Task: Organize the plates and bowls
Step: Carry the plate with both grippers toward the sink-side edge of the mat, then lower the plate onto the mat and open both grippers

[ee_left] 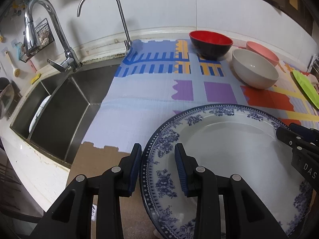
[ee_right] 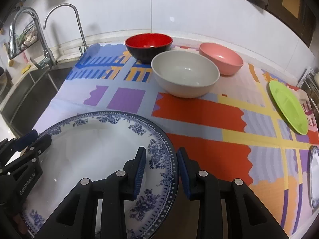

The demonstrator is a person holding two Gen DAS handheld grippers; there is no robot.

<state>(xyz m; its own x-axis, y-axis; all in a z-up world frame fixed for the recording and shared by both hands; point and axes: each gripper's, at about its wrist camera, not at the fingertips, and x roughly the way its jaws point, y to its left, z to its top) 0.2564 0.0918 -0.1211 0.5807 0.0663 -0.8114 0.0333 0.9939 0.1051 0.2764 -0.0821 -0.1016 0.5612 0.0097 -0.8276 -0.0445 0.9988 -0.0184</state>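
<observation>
A large white plate with a blue flower rim [ee_left: 229,149] [ee_right: 89,143] hangs low over the front of the patterned mat. My left gripper [ee_left: 158,159] is shut on its left rim. My right gripper [ee_right: 161,159] is shut on its right rim. Each shows in the other's view, the left gripper [ee_right: 33,141] and the right gripper [ee_left: 289,133]. Behind the plate stand a red-and-black bowl [ee_right: 148,45], a white bowl [ee_right: 185,75] and a pink bowl [ee_right: 221,59]. A green plate [ee_right: 287,107] lies at the right.
A steel sink [ee_left: 59,109] with two taps lies to the left, with a white dish [ee_left: 39,111] leaning in it. Another blue-rimmed plate [ee_right: 315,177] shows at the right edge. A wire rack [ee_right: 311,83] stands behind the green plate. The colourful mat [ee_right: 199,119] covers the counter.
</observation>
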